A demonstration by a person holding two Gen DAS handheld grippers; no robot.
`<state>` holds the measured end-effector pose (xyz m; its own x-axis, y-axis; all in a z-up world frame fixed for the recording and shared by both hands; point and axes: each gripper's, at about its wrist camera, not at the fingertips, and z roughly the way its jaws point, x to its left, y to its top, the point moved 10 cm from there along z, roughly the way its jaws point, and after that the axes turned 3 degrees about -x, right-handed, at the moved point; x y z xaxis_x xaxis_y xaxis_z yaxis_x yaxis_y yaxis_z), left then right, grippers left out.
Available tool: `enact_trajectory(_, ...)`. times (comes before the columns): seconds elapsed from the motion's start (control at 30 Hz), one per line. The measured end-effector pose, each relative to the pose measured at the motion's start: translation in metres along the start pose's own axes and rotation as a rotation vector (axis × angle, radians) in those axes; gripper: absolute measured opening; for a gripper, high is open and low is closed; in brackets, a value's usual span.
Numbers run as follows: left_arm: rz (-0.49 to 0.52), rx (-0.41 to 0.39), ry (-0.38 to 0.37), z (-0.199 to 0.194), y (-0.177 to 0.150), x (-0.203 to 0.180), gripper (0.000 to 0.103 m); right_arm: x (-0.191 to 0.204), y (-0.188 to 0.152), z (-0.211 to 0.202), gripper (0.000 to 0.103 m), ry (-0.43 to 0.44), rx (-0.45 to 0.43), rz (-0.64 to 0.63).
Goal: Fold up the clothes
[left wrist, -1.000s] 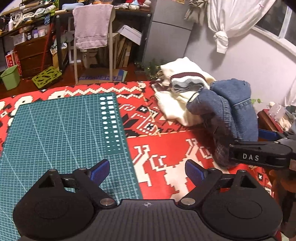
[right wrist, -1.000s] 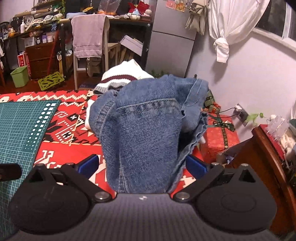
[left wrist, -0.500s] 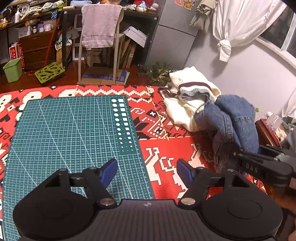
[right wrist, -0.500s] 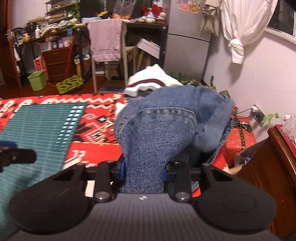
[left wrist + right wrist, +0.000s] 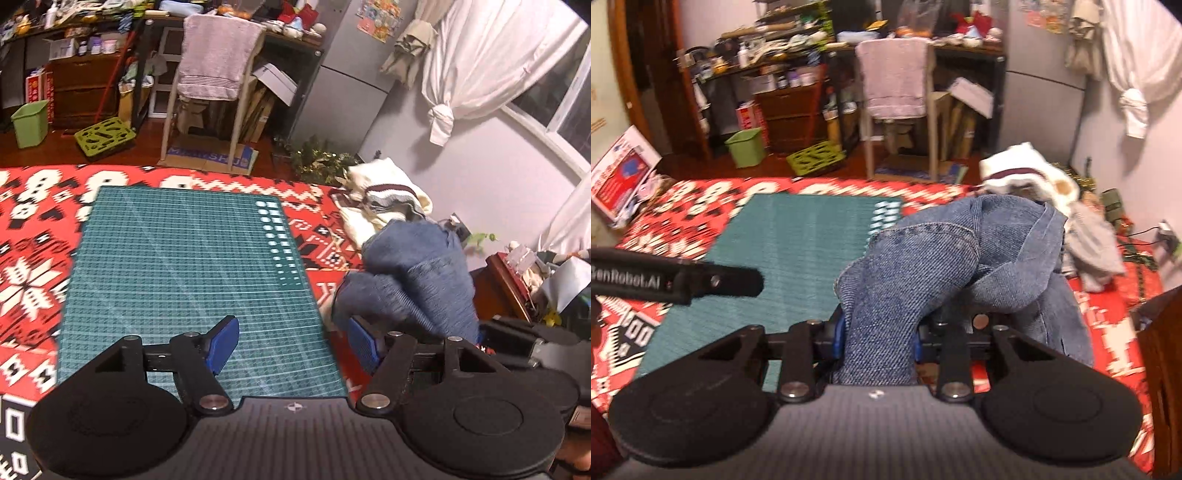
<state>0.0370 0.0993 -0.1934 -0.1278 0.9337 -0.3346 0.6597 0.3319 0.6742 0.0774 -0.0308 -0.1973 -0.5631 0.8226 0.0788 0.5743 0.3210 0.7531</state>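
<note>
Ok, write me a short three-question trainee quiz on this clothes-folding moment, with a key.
1. True or false: the right hand-held gripper is shut on the denim garment.
2. What lies under the open left hand-held gripper? A. green cutting mat B. pink towel C. cardboard box
3. Fill in: the cream sweater has a dark ____ across it.

Key: 1 true; 2 A, the green cutting mat; 3 stripe.
</note>
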Motion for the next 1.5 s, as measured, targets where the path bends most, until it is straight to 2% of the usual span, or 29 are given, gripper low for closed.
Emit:
enact_trajectory(0.27, -0.066, 0.001, 0.054, -0.032, -0.006, 0.051, 0.064, 0.089, -0.011, 0.009, 0.035, 0.107, 0.037, -0.073)
enact_trajectory(0.47, -0.100, -0.006, 0.078, -0.048, -0.007, 0.076, 0.064, 0.137, -0.008, 0.026, 0.035, 0.177, 0.050, -0.104)
enact_trajectory(0.57, -0.118, -0.006, 0.081, -0.051, -0.008, 0.083, 0.064, 0.146, -0.011, 0.036, 0.036, 0.185, 0.067, -0.120)
enact_trajectory(0.77, -0.130, 0.024, 0.071, -0.047, -0.015, 0.084, 0.064, 0.137, -0.013, 0.023, 0.048, 0.196, 0.060, -0.120)
enact_trajectory(0.9, -0.133, 0.037, 0.048, -0.044, -0.015, 0.075, 0.064, 0.121, -0.010, 0.000, 0.070, 0.174, 0.015, -0.154)
enact_trajectory(0.93, -0.128, 0.037, 0.046, -0.044, -0.015, 0.072, 0.064, 0.117, -0.010, -0.006, 0.072, 0.169, 0.008, -0.154)
enact_trajectory(1.1, -0.096, 0.061, 0.039, -0.031, -0.020, 0.061, 0.067, 0.081, -0.010, -0.030, 0.072, 0.148, 0.005, -0.089)
enact_trajectory(1.2, -0.071, 0.083, 0.050, -0.019, -0.026, 0.055, 0.067, 0.053, -0.015, -0.035, 0.073, 0.107, -0.001, -0.053)
enact_trajectory(1.37, -0.047, 0.116, 0.076, -0.001, -0.036, 0.052, 0.067, 0.004, -0.038, -0.035, 0.074, 0.034, 0.026, 0.010)
enact_trajectory(1.5, -0.038, 0.149, 0.103, 0.014, -0.046, 0.052, 0.064, -0.024, -0.063, -0.019, 0.077, -0.023, 0.044, -0.017)
